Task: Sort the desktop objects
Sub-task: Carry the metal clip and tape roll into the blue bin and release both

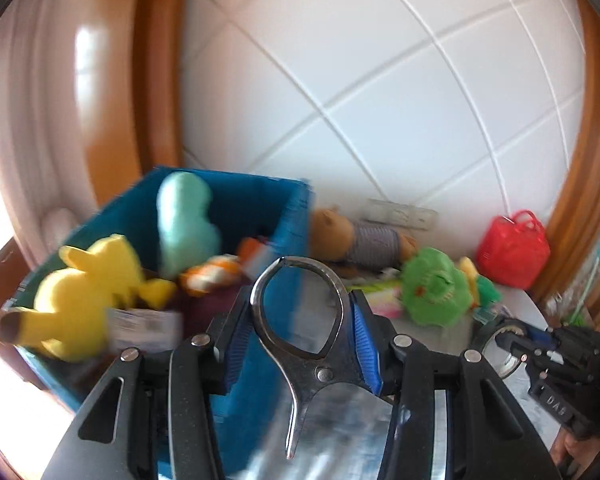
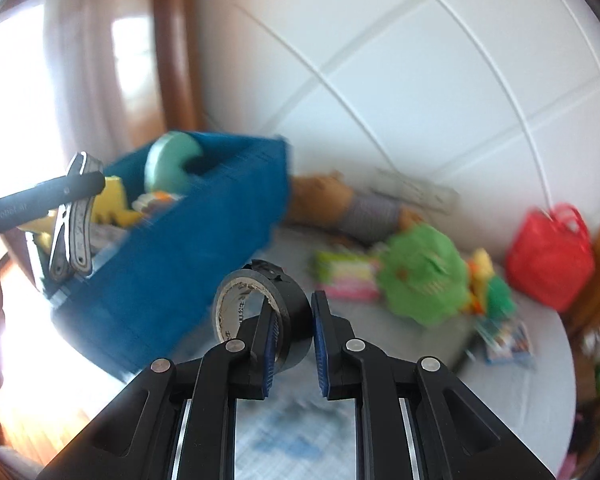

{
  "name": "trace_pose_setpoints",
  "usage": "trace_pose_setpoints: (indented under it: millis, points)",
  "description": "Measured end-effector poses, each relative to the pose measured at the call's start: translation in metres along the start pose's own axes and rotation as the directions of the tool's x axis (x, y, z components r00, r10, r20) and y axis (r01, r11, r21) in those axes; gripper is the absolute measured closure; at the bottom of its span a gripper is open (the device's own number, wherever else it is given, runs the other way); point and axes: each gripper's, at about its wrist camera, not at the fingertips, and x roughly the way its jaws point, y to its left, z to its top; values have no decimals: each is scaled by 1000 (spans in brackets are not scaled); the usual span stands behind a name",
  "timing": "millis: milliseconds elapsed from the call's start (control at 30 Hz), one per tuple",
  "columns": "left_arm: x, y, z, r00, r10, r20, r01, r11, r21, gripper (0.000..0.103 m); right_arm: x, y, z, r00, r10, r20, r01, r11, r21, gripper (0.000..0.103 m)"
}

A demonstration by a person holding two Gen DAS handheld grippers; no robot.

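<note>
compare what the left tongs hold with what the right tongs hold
The left tongs are shut on silver metal pliers, long, shiny and hinged. The right tongs are shut on a black tape roll, a matte ring with a pale cardboard core. The pliers are gripped from both outer sides; the tape roll has one finger through its hole. Both are tools, held up near the blue bin of plush toys.

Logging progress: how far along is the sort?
Done: blue bin already holds plush toys. In hand: left gripper grips pliers; right gripper grips tape roll. Left: green toy, teddy bear, red basket on the table.
</note>
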Motion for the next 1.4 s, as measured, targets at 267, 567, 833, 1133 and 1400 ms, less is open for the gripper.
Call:
trace_pose_setpoints:
  millis: [267, 567, 833, 1133, 1400]
  points:
    - [-5, 115, 17, 999, 44, 21, -43, 998, -53, 57, 42, 120, 83, 995, 82, 53, -76, 992, -101, 87]
    - [2, 172, 21, 999, 45, 27, -42, 996, -80, 57, 98, 207, 152, 991, 130, 32, -122, 976, -178, 87]
    - [7, 196, 24, 999, 33, 28, -31, 996, -86, 57, 120, 241, 170, 992, 122, 6, -118, 970, -210, 87]
    - [12, 197, 28, 999, 8, 31, -6, 997, -78, 57, 125, 248, 175, 995, 96, 2, -94, 973, -212, 87]
    - [16, 196, 27, 1000, 7, 28, -5, 997, -79, 57, 127, 248, 176, 997, 83, 4, -80, 974, -211, 87]
